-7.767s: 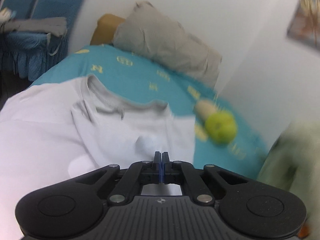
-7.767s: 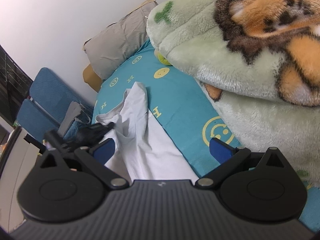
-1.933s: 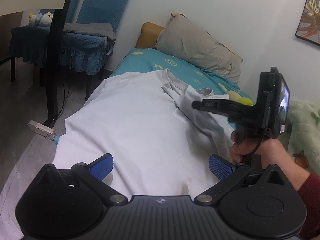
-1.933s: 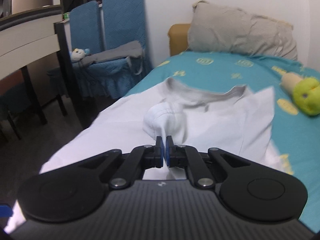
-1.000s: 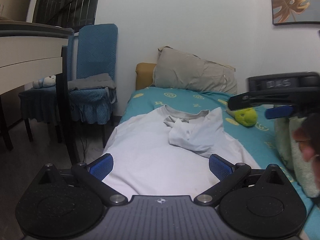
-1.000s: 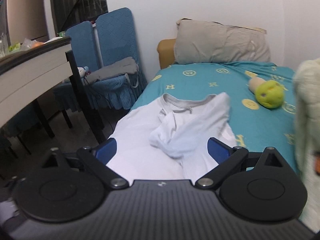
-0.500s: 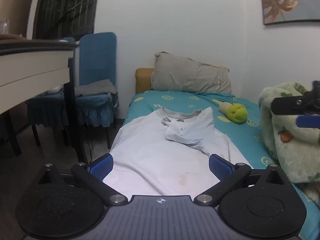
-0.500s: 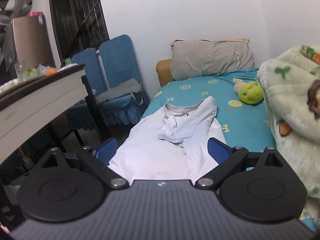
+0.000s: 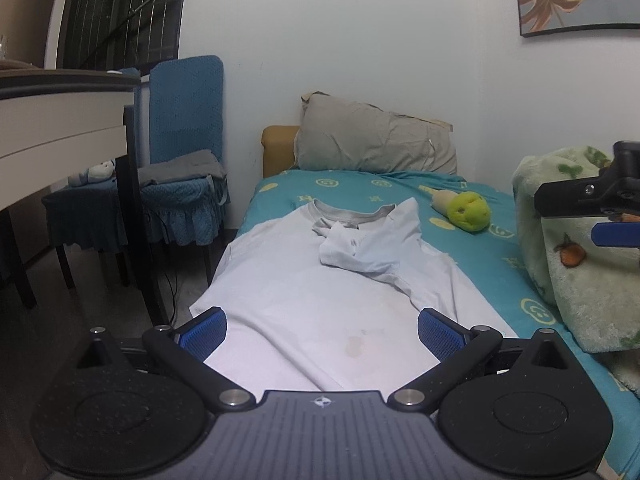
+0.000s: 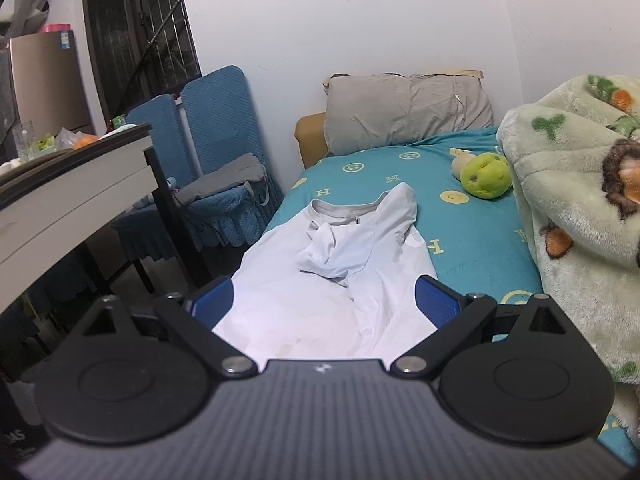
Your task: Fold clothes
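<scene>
A white T-shirt lies flat on the teal bed, collar toward the pillow. Its right sleeve is folded in over the chest and bunched. The shirt also shows in the right wrist view. My left gripper is open and empty, held back above the shirt's hem. My right gripper is open and empty, also above the hem end. Part of the right gripper shows at the right edge of the left wrist view.
A grey pillow lies at the bed head. A green plush toy lies on the teal sheet. A fleece blanket is piled on the right. A desk and blue chairs stand left of the bed.
The right gripper let go of the sleeve, which now lies bunched on the chest. Both grippers, open, have drawn back from the shirt toward the foot of the bed.
</scene>
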Motion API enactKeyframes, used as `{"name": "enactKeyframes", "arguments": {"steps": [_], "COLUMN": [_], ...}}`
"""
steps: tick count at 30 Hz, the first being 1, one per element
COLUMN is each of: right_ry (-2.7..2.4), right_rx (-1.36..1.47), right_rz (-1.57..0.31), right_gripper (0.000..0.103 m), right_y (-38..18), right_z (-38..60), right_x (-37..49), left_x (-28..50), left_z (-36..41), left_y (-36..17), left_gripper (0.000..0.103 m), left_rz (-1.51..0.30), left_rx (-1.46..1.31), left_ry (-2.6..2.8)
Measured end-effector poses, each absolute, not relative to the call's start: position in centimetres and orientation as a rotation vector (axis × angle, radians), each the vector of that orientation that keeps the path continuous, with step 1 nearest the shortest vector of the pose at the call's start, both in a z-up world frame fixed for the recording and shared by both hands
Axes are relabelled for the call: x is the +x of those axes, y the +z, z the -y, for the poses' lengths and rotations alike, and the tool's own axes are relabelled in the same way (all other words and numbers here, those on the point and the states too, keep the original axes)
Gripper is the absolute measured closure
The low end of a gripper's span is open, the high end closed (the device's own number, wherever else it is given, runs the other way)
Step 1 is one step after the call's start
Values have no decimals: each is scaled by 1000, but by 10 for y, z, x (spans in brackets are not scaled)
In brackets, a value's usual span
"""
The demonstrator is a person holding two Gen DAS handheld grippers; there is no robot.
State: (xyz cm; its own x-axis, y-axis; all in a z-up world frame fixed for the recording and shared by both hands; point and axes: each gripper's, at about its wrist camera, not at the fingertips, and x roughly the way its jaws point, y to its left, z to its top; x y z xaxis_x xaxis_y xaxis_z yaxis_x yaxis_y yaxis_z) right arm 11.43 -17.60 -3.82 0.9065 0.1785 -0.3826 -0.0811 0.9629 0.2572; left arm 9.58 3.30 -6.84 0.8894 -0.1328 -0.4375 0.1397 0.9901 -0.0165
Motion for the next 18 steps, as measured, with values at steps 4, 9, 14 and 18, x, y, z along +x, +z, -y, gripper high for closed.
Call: {"name": "enactKeyframes", "arguments": {"steps": [4,9,14,18], "right_ry": [127,118,111,103], "right_rx": [250,253,249,268], "right_rz": [-425,-435,-442,-462], "right_gripper": [4,4,4,4], "right_y": [-40,-43,-44,-48], "right_z": [178,180,180,184], "right_x": [116,118,119,121], "left_x": [103,104,112,142], "left_z": [-33,-30,-35,-56], "left_y": [-71,-71,-74,-82], "left_gripper": [0,0,0,0], "left_rz": [-464,-450,-487,-555], "left_rx": [15,34,-19,-192], "left_ry": [-120,-115,-119,-123]}}
